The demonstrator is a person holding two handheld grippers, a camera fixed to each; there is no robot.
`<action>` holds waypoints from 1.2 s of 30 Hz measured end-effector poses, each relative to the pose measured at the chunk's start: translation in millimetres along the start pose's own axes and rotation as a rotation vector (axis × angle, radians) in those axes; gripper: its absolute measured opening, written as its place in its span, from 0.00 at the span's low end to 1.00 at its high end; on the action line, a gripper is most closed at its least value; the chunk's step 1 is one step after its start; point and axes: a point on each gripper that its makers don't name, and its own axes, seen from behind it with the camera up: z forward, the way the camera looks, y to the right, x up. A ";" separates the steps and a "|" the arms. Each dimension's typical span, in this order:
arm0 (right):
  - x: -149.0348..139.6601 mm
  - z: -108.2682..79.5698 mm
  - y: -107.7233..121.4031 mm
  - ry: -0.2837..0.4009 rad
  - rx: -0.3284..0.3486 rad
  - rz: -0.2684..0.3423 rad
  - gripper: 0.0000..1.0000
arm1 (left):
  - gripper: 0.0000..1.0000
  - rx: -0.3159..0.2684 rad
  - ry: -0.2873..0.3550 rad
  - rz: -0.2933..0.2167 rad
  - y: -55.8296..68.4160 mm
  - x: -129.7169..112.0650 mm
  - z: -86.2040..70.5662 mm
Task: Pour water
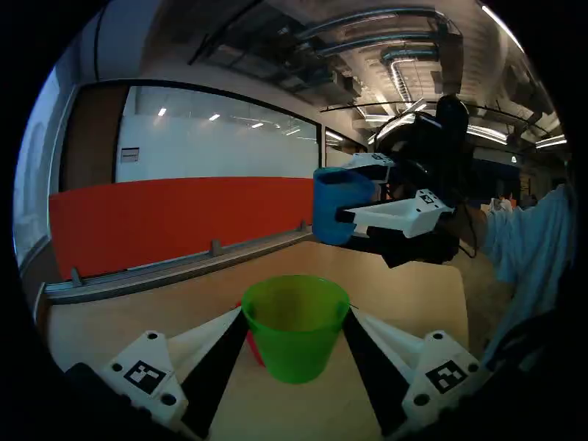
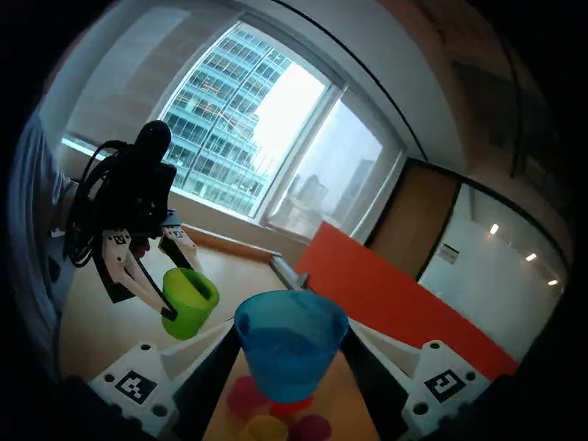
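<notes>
My left gripper [image 1: 295,334] is shut on a green cup [image 1: 295,323], held upright above the wooden table [image 1: 411,294]. Farther off in the left gripper view, the right gripper [image 1: 345,213] holds a blue cup [image 1: 338,202], raised higher than the green one. In the right gripper view, my right gripper [image 2: 292,353] is shut on the blue cup [image 2: 290,349], which is slightly tilted. The left gripper [image 2: 173,287] with the green cup [image 2: 189,301] appears to the left, lower down. Whether either cup holds water cannot be made out.
An orange panel [image 1: 176,217] and a metal rail [image 1: 176,264] run along the table's far edge. Several coloured cups [image 2: 272,415] sit on the table beneath the blue cup. A red cup [image 1: 251,344] peeks from behind the green one. A person's light sleeve [image 1: 529,235] is at right.
</notes>
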 end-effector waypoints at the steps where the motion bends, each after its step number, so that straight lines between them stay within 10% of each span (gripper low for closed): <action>1: 1.3 1.0 1.3 0.002 -0.002 -0.009 0.91 | 0.87 -0.002 0.000 -0.001 0.8 -0.2 0.2; 36: 37.4 36.2 37.0 -0.005 -0.055 -0.376 0.91 | 0.87 -0.050 -0.007 -0.011 16.6 -5.5 15.1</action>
